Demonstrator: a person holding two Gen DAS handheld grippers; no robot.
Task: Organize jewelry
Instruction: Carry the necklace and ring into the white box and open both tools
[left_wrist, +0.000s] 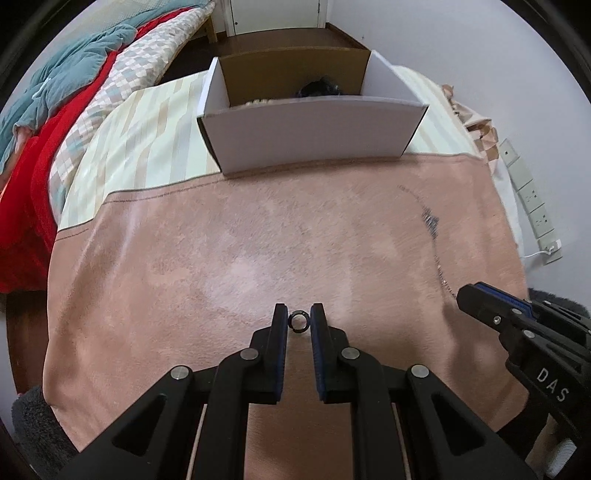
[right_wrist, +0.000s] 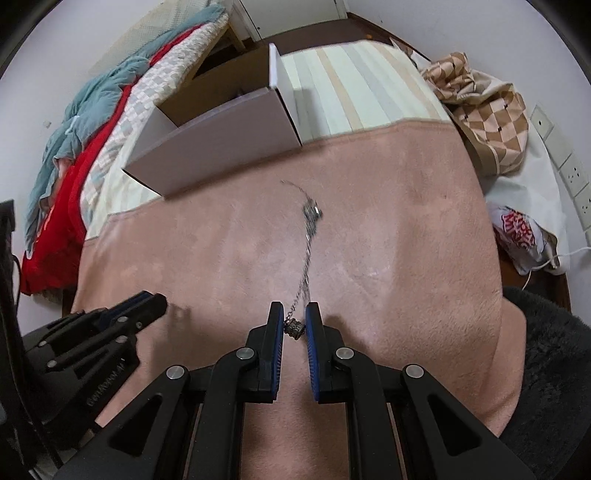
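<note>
A pink blanket (left_wrist: 258, 240) covers the near part of the bed, with a pale striped sheet (left_wrist: 147, 147) showing beyond its far edge. A white cardboard box (left_wrist: 314, 136), open at the top with a brown inside, stands on the striped sheet right at the blanket's far edge; something dark lies inside it, too hidden to name. The left gripper (left_wrist: 299, 321) is low over the near edge of the blanket, its fingers narrowly parted with a small dark ring (left_wrist: 298, 322) standing between them; the pads sit very close on either side of the ring, but whether they actually press it cannot be told. The right gripper (right_wrist: 294, 320) is just to the right, also near the blanket's near edge, and its fingers are closed to a narrow gap on a small metal charm (right_wrist: 294, 328) at the near end of a silver chain (right_wrist: 308, 236). The chain runs away from the fingers across the blanket toward the box, with a thicker cluster partway along, and looks blurred. A red cover (left_wrist: 44, 192) and a teal quilt (left_wrist: 55, 85) are bunched along the left side of the bed, and a checked beige cloth (right_wrist: 487, 110) lies at its far right corner beside the wall.
</note>
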